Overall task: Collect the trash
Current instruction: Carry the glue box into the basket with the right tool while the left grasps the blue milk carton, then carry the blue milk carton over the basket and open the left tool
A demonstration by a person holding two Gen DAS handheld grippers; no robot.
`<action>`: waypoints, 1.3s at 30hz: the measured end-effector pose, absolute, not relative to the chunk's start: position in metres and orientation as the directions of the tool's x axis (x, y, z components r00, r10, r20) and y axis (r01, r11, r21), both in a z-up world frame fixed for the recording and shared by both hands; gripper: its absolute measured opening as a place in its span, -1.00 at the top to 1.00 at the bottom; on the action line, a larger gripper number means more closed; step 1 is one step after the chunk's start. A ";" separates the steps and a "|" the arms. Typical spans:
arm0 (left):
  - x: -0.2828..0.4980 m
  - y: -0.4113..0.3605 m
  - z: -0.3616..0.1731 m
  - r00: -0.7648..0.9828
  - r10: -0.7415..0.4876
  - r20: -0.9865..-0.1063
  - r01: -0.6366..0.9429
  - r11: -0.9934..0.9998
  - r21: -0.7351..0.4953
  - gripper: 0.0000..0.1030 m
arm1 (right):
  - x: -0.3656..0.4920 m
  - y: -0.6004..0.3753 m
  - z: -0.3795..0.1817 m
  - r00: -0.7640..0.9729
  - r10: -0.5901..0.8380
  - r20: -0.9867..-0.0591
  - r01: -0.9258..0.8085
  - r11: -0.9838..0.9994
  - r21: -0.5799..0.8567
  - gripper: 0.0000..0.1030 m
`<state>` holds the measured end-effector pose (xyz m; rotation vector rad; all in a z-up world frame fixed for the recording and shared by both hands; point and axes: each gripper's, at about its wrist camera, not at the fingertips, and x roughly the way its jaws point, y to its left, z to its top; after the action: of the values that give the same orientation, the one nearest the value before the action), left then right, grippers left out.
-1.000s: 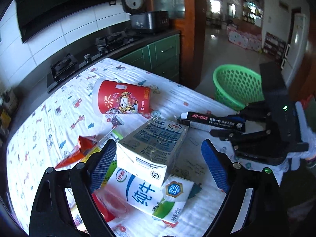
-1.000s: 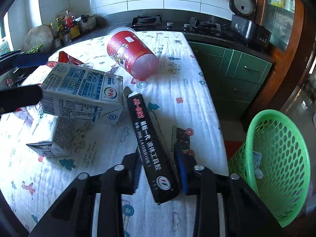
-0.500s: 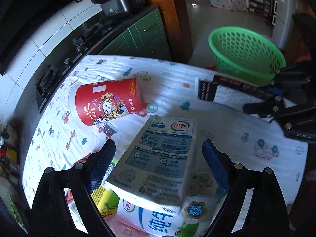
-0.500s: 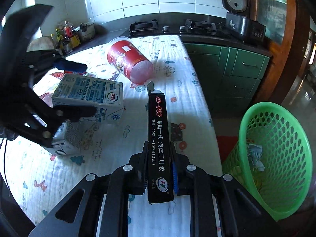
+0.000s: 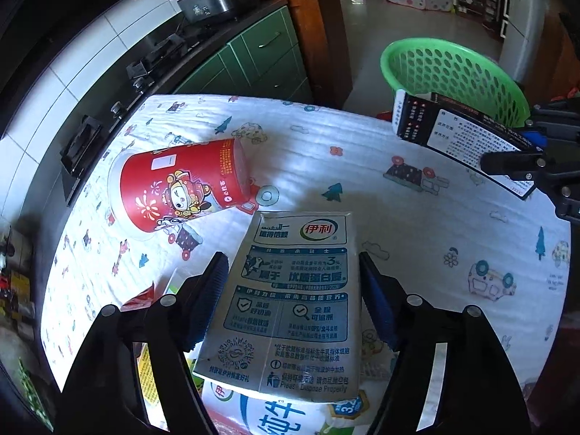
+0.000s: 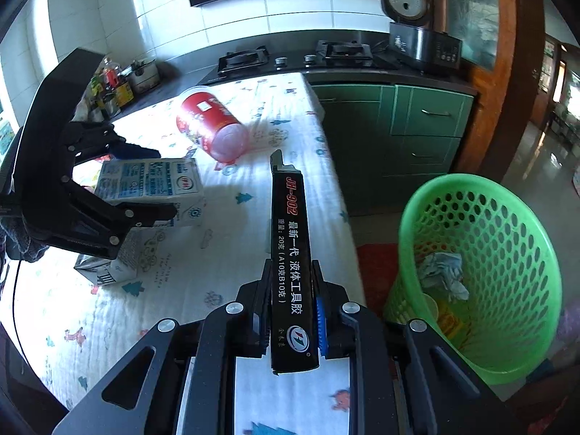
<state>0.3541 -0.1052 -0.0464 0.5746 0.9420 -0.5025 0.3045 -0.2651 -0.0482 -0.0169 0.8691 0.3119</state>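
My left gripper (image 5: 293, 293) is shut on a grey-blue milk carton (image 5: 290, 304) and holds it above the table; it also shows in the right wrist view (image 6: 148, 185). My right gripper (image 6: 291, 308) is shut on a long black glue box (image 6: 290, 253) and holds it above the table edge, left of the green basket (image 6: 485, 275). The black box also shows in the left wrist view (image 5: 467, 141). A red paper cup (image 5: 177, 188) lies on its side on the patterned tablecloth (image 5: 417, 239).
Another milk carton (image 5: 275, 417) and red and yellow wrappers (image 5: 145, 362) lie under my left gripper. The basket stands on the floor by the table and holds crumpled paper (image 6: 442, 272). A stove counter (image 6: 290, 61) and green cabinets (image 6: 398, 134) stand behind.
My left gripper closed on the grey-blue carton and lifted it. My right gripper raised the black box off the table and straightened it.
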 end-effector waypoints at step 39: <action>0.331 -0.248 0.002 0.456 -0.484 -0.747 0.643 0.759 -0.099 -0.32 | 0.300 -0.446 -0.076 0.640 -0.076 -0.764 0.141 0.990 0.020 -0.10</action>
<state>0.3311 -0.2484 0.0024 0.2088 0.8469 -0.7011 0.3002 -0.4462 -0.0762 0.0801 0.8673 -0.1241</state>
